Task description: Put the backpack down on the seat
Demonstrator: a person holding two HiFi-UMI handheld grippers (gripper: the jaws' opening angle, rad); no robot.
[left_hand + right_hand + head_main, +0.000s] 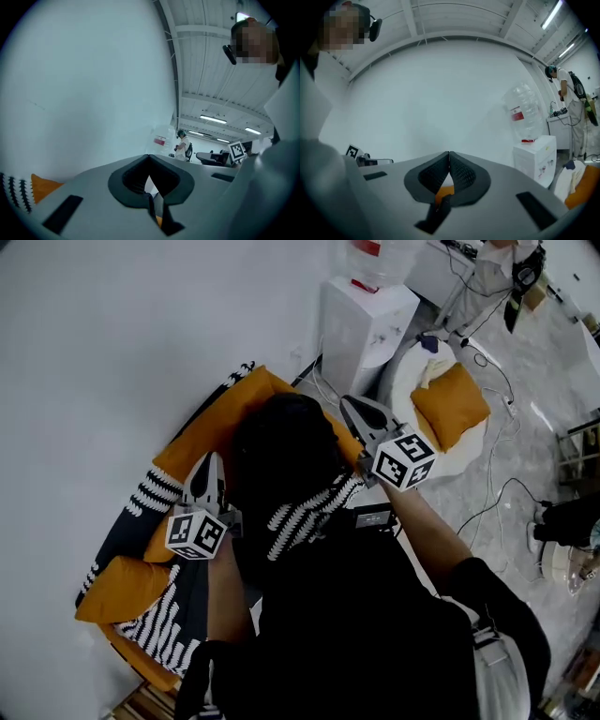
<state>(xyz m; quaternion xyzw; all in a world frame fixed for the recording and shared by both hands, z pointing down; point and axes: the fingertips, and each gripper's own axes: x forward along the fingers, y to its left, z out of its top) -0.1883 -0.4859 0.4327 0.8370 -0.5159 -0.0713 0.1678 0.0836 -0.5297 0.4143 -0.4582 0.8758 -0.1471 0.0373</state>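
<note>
Left gripper (208, 465) and right gripper (354, 413) each pinched shut on backpack strap (151, 205). Black backpack (281, 456) hangs between them over middle of orange seat (225, 409).

The right gripper (449, 154), tips together, pinches a dark strap (435, 218).

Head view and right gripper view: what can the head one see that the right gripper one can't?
Only the head view shows the black backpack, the striped cushions and the trailing cables. Only the right gripper view shows the ceiling beams and how the right gripper has its jaws closed together. Both show the white water dispenser and the orange cushion on the round white chair.
</note>
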